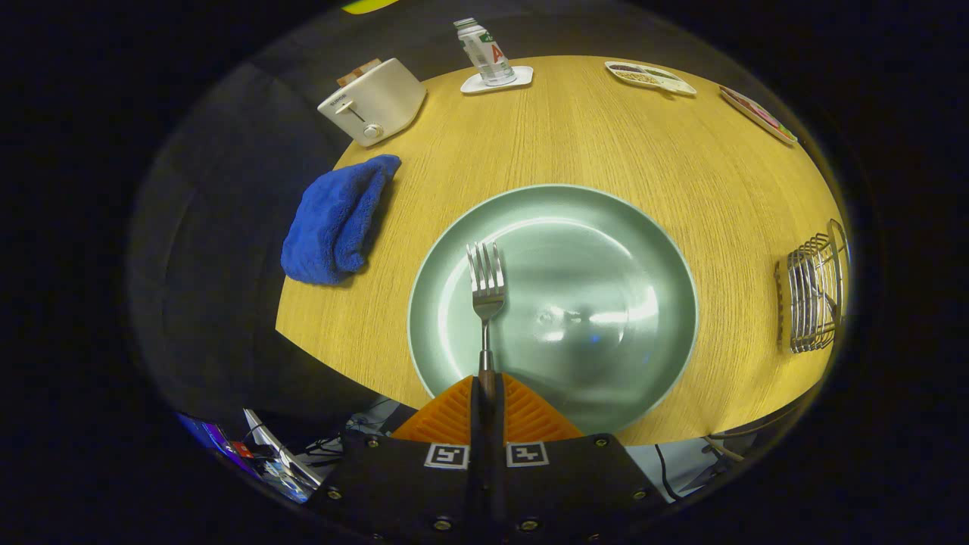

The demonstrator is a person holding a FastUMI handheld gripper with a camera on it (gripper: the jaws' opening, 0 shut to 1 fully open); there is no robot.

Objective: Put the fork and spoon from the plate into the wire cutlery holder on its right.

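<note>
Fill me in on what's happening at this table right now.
A person's handheld gripper is shut on the fork by its handle, tines pointing ahead over the green plate. No spoon is visible on the plate. The wire cutlery holder stands to the plate's right on the wooden table; the fork has not reached it yet.

I look down from high on the gripper, facing forward along its closed fingers, which sit at the bottom centre clamping the fork handle. The plate lies close below, mid-frame; the table's far edge curves across the top, the wire cutlery holder at the right edge.
</note>
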